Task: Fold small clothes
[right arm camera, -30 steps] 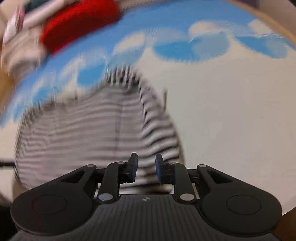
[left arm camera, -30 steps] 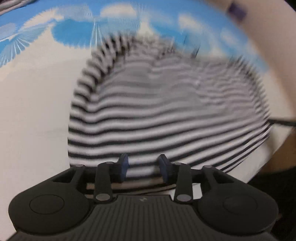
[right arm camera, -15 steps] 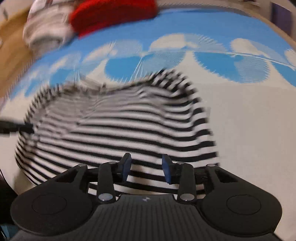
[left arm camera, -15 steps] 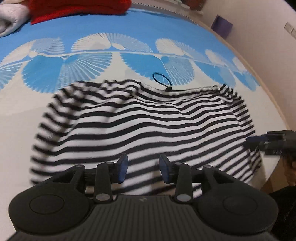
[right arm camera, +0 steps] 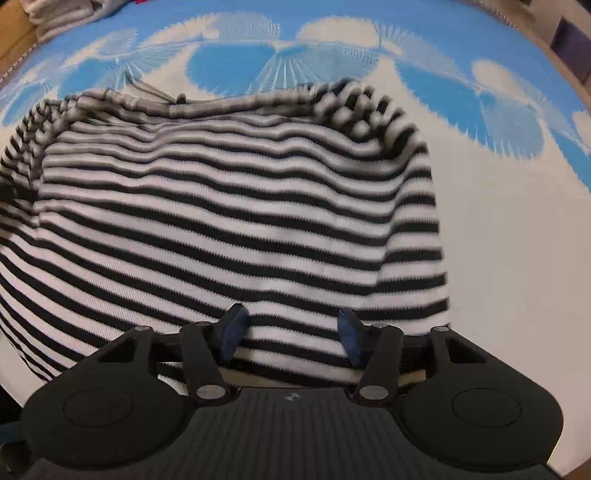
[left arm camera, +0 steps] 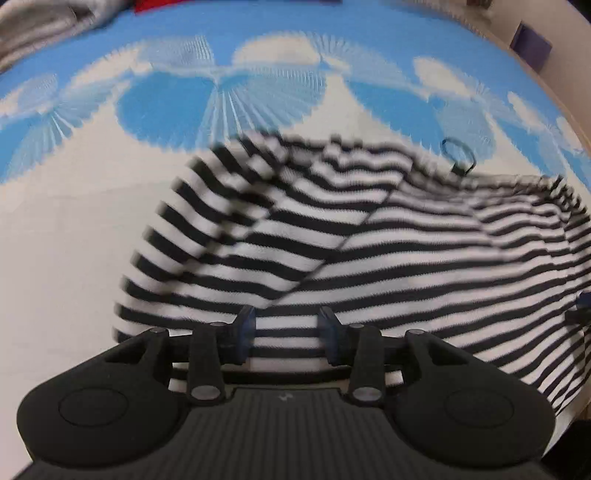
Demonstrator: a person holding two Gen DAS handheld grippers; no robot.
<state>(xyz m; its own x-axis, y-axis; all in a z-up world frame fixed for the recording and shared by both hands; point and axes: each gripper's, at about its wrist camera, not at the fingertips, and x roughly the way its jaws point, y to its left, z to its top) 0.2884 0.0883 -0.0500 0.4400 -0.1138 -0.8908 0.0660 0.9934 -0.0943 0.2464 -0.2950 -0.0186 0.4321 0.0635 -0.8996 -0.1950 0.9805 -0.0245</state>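
Note:
A black-and-white striped garment (left arm camera: 369, 258) lies spread on a blue-and-white patterned cloth; it also fills the right wrist view (right arm camera: 229, 214). Its left part is folded over in the left wrist view. A small black loop (left arm camera: 457, 152) sticks up at its far edge. My left gripper (left arm camera: 287, 330) is open, its jaws apart over the garment's near hem, holding nothing. My right gripper (right arm camera: 290, 332) is open wide over the near hem at the garment's right side, holding nothing. Its tip shows at the right edge of the left wrist view (left arm camera: 581, 306).
The blue-and-white patterned cloth (left arm camera: 258, 92) covers the surface. A grey folded garment (left arm camera: 40, 22) lies at the far left, also in the right wrist view (right arm camera: 62, 14). A purple box (left arm camera: 532, 40) stands at the far right by the wall.
Both grippers have opened wider and let go of the hem. The garment has settled flat on the cloth, with its left side now folded over.

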